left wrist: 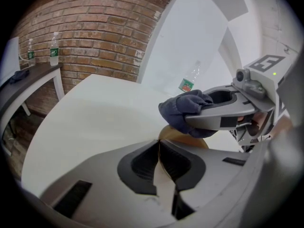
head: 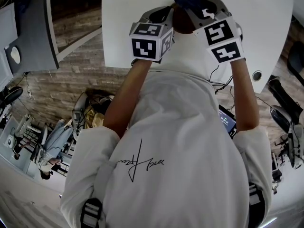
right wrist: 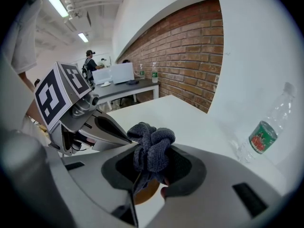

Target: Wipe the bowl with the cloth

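1. Left gripper view: the left gripper (left wrist: 158, 145) has its jaws pressed together on the thin near wall of the bowl (left wrist: 184, 137). It holds this tan bowl by the rim above the white table (left wrist: 95, 113).
2. Head view places the bowl between the two grippers, near the table's front edge and close to the person. Only a small brown part of it shows there, so I cannot tell whether its base rests on the table or is lifted.
3. Right gripper view: the right gripper (right wrist: 153, 156) is clamped on the cloth (right wrist: 153, 137), a dark blue towel bunched into a knot that stands up past the jaws. A tail of it hangs down toward the inside of the bowl.
4. Seen from the left gripper, the cloth sits at the bowl's far rim and seems to touch it, though the contact is partly hidden by the right gripper's jaw.
5. Progress, as a judgement: both grasps are made and cloth and bowl are brought together, so the setting-up is done. The wiping itself looks at or near its start. The frames show no dirt or wet marks, so how much of the surface is covered cannot be read, and the sweep around the inside and rim seems mostly left to do.
6. Farther right, a clear plastic bottle (right wrist: 262, 136) lies on the table, well apart from the work.
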`<state>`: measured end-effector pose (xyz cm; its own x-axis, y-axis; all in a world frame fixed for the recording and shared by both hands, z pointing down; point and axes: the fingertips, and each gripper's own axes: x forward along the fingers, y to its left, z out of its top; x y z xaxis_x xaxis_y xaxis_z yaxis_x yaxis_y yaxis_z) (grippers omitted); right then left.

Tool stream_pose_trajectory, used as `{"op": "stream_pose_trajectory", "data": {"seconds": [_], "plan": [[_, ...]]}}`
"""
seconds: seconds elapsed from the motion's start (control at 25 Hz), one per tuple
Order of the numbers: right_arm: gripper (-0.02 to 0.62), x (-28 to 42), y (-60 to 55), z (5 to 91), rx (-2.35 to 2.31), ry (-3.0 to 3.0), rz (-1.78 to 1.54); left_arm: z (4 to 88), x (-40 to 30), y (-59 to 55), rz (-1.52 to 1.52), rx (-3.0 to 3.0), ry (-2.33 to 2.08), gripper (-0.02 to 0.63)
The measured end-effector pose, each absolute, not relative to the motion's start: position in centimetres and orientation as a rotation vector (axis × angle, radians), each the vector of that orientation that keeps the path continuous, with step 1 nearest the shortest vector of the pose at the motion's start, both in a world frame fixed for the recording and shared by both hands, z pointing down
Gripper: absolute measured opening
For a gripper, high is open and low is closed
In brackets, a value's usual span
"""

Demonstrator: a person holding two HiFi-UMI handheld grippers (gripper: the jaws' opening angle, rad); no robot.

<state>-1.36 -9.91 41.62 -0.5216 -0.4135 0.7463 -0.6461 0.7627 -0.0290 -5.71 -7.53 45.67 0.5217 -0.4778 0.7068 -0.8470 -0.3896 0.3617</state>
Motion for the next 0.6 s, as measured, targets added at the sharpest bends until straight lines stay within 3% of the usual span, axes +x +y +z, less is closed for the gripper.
{"op": "stream_pose_trajectory", "data": {"seconds": [0.6], "plan": [[0.104, -2.6, -9.7, 41.7, 0.768, -2.217, 0.41, 45.7, -5.5, -7.6, 0.654, 2.04, -1.079, 0.003]]}}
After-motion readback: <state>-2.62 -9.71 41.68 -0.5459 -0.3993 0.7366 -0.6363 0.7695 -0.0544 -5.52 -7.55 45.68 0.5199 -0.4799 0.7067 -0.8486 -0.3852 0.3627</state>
